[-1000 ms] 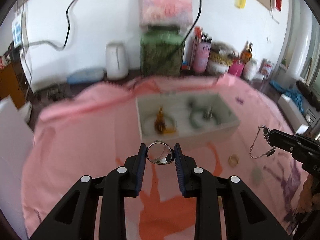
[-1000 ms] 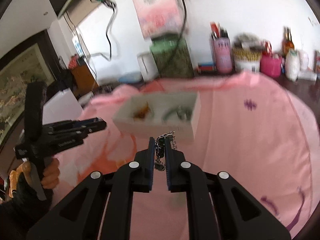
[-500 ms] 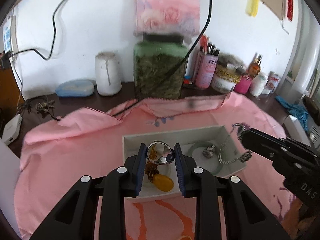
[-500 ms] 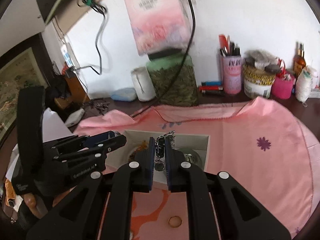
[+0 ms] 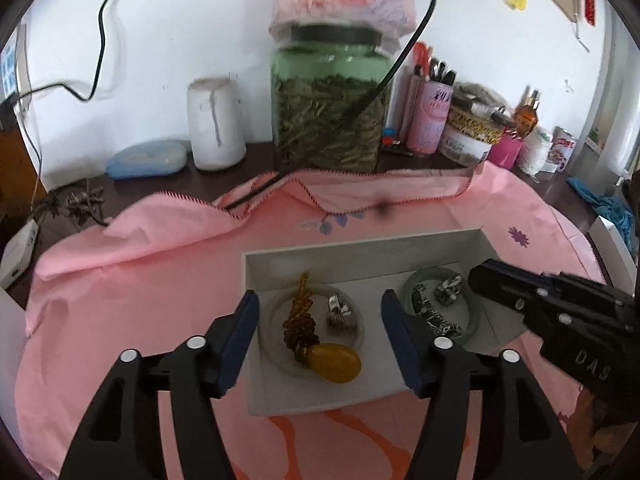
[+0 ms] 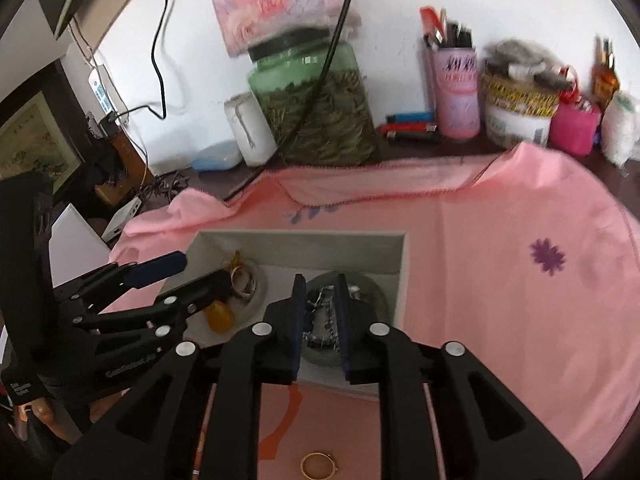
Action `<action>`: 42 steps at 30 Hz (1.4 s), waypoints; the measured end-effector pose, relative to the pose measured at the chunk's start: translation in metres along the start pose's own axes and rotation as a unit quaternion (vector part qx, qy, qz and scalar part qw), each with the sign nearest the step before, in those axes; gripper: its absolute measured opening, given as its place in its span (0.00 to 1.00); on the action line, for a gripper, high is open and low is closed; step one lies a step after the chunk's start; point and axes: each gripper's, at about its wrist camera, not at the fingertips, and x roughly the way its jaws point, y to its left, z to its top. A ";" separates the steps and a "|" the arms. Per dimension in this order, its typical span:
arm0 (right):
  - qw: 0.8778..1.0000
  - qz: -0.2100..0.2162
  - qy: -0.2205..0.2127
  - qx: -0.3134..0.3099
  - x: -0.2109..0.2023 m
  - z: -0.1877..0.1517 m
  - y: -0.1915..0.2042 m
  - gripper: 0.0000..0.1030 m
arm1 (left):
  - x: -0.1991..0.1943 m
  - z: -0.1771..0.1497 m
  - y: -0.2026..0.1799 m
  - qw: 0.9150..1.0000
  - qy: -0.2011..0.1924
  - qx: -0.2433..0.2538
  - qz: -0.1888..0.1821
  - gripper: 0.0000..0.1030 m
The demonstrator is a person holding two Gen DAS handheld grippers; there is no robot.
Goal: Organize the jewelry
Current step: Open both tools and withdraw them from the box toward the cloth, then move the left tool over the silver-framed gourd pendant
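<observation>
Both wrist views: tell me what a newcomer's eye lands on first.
The white box on the pink cloth, holding two bangles: inside the left bangle lie a silver ring and an amber pendant, on the green bangle a silver chain. The left gripper stands open above the box. Behind it rises a big green jar.

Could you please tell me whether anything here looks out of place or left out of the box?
Yes: a gold ring lies alone on the pink cloth in front of the white box, while the other jewelry sits inside it. The cloth's far edge is also rumpled and folded over a black cable.
</observation>
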 end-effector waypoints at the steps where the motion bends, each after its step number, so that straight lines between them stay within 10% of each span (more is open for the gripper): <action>1: 1.000 0.000 -0.012 -0.001 -0.007 0.001 0.001 0.20 | -0.004 0.000 -0.001 1.000 -0.006 0.001 -0.001 0.67; 10: 0.994 -0.027 -0.097 -0.039 -0.058 0.001 0.024 0.92 | -0.038 0.001 -0.007 0.999 -0.042 0.004 0.009 0.88; 24: 1.000 0.013 -0.028 -0.005 -0.094 -0.074 0.009 0.93 | -0.076 -0.084 -0.002 1.000 0.022 -0.004 0.007 0.94; 42: 0.992 -0.079 0.081 -0.052 -0.068 -0.128 0.015 0.93 | -0.054 -0.130 -0.034 0.994 0.090 0.056 -0.005 0.95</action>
